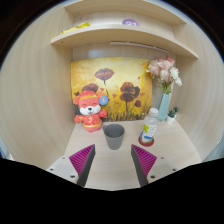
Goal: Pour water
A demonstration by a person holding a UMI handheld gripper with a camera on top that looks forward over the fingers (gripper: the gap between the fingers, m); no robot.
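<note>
A grey cup [114, 136] stands upright on the light wooden desk [110, 168], just ahead of my fingers and midway between them. A small clear bottle with an orange label [150, 127] stands to the cup's right, beyond the right finger. My gripper [112, 160] is open and empty, with its magenta pads [82, 158] spread wide apart and bare desk between them. Nothing is held.
A red and white plush toy [90, 110] sits left of the cup. A flower painting [118, 85] leans on the back wall. A vase of pink flowers [163, 90] and a small potted plant [172, 114] stand at the right. A shelf [110, 32] hangs above.
</note>
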